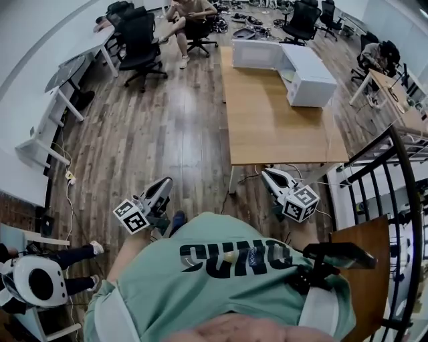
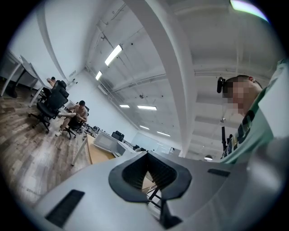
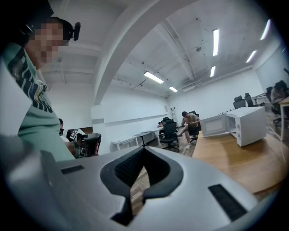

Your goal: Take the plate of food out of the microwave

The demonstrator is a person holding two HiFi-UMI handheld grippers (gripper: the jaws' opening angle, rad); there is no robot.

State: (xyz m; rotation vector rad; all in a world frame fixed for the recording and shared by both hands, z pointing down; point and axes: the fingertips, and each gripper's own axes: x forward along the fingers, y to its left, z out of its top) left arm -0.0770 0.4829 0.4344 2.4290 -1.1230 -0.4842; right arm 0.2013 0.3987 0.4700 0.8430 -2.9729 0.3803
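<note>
Ahead of you a wooden table [image 1: 274, 133] stands on the plank floor [image 1: 160, 133]. Past its far left corner a person [image 1: 190, 13] sits bent forward, with a black chair [image 1: 140, 43] just to their left. White desks [image 1: 53, 120] line the wall on your left. A black railing [image 1: 401, 167] curves along your right. Strip lights [image 3: 153, 77] run across the ceiling overhead.
</note>
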